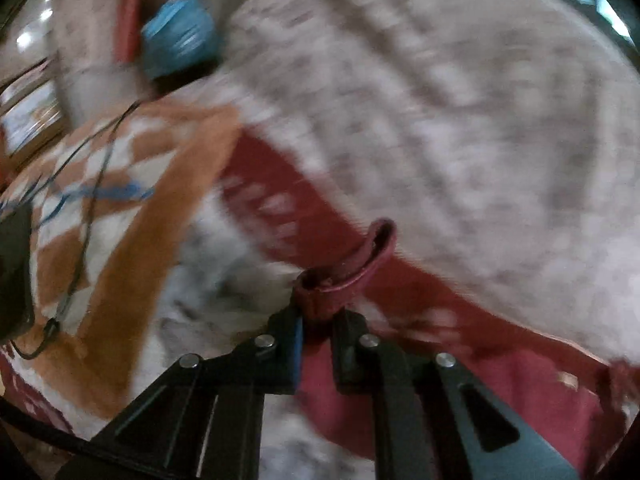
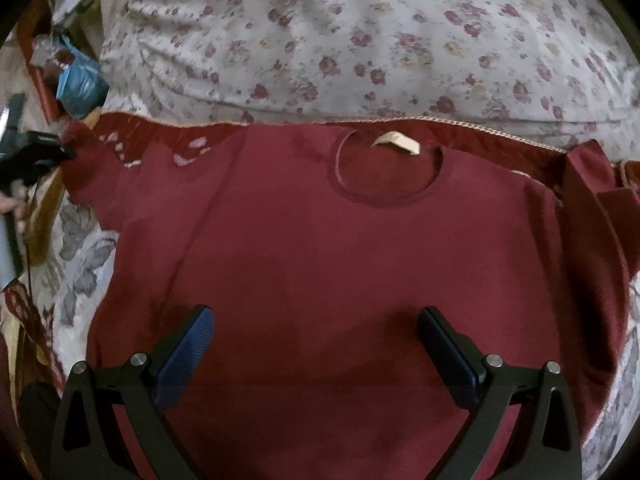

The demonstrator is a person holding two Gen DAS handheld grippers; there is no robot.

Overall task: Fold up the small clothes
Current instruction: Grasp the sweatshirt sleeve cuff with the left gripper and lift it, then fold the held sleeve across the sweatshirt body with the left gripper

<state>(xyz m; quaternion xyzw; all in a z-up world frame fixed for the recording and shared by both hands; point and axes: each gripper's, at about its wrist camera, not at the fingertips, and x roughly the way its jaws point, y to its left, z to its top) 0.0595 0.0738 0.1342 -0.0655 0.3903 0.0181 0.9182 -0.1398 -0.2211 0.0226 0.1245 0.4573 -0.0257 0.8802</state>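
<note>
Maroon shirt (image 2: 320, 264) spread flat across centre of frame, round neckline up, cream label (image 2: 396, 142) inside collar. Right hand-held gripper (image 2: 316, 344) at lower centre above the shirt, fingers wide apart. Floral bedcover (image 2: 360, 40) fills upper frame. Left hand-held gripper (image 2: 60, 152) at left edge, at the shirt's sleeve; grip unclear.

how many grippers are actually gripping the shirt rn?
1. The left gripper is shut on a bunched sleeve edge of the maroon shirt, at its left side. The right gripper hangs open over the shirt's lower middle, holding nothing.
</note>
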